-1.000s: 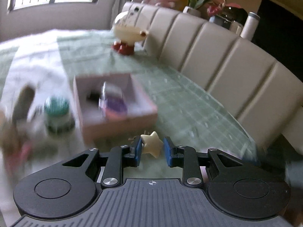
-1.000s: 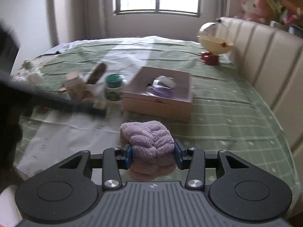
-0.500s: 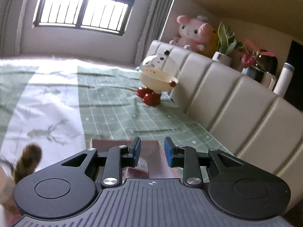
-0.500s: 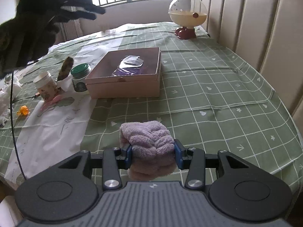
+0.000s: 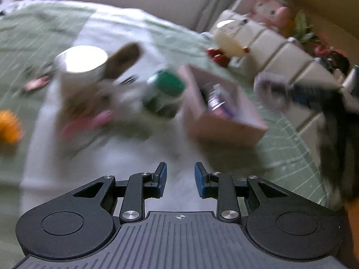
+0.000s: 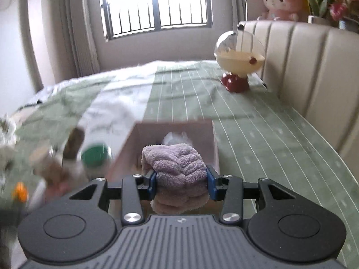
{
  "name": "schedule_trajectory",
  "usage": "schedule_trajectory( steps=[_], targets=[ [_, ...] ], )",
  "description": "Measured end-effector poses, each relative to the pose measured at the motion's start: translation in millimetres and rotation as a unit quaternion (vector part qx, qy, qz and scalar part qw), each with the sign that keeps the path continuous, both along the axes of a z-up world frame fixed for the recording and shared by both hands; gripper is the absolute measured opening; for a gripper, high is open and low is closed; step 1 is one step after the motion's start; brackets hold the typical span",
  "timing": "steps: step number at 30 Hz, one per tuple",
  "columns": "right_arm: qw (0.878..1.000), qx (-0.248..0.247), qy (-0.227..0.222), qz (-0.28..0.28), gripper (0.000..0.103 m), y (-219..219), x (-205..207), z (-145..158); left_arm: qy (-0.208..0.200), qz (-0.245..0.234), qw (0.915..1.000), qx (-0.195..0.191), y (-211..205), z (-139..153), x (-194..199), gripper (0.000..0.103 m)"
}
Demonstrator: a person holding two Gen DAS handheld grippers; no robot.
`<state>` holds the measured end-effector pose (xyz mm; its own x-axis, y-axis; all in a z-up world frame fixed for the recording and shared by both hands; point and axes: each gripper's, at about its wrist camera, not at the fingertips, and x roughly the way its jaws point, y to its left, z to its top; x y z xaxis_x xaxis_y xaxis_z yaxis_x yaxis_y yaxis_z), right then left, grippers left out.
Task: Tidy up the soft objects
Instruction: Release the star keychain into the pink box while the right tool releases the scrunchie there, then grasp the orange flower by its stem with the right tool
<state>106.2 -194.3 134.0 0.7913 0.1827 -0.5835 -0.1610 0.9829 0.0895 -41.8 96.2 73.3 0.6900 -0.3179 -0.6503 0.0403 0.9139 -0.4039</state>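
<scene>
Right gripper [image 6: 180, 183]: clamped on the purple fluffy cloth [image 6: 177, 168], held just in front of the pink box [image 6: 175, 134].
Left gripper [image 5: 178, 180]: narrow gap, nothing between the pads, above the white paper [image 5: 125, 157].
Box position: beside the green-lid jar [image 6: 95, 157].

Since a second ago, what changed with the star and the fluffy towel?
The left gripper let go of the little star; its jaws are empty now. The right gripper carried the purple towel forward to the pink box. The towel stayed clamped, and the box stayed put.
</scene>
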Motion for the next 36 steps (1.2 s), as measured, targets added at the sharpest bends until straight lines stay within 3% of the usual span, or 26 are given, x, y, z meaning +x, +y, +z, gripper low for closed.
schedule_trajectory(
  steps=[6,10,12,15,18,22,23,26,30,36],
  targets=[
    [0.999,-0.016,0.021,-0.047,0.042,34,90,-26,0.023,0.039,0.9988,0.021,61,-10,-36,0.030],
    [0.997,0.055,0.046,-0.004,0.042,53,98,-46,0.023,0.067,0.9974,0.016,92,-14,-39,0.030],
    [0.993,0.084,0.079,0.006,0.042,68,101,-60,0.021,0.076,0.9968,0.009,99,-16,-36,0.030],
    [0.989,0.040,0.129,-0.055,0.040,80,114,-85,0.014,0.083,0.9964,0.001,104,-17,-36,0.030],
    [0.985,-0.025,0.124,-0.120,0.040,73,122,-100,0.010,0.080,0.9967,0.005,107,-19,-39,0.030],
    [0.988,-0.055,0.131,-0.055,0.042,77,116,-97,0.020,0.088,0.9957,0.019,109,-25,-40,0.030],
    [0.990,-0.057,0.126,-0.042,0.045,78,111,-94,0.022,0.096,0.9950,0.019,111,-26,-40,0.030],
    [0.993,-0.061,0.093,-0.029,0.071,83,91,-78,0.017,0.118,0.9925,0.028,116,-23,-43,0.030],
    [0.994,-0.105,0.015,-0.018,0.071,101,56,-58,0.007,0.141,0.9885,0.054,127,-17,-45,0.030],
    [0.987,-0.120,-0.051,0.089,0.077,144,-9,-38,-0.004,0.174,0.9814,0.081,154,-9,-37,0.030]
  ],
)
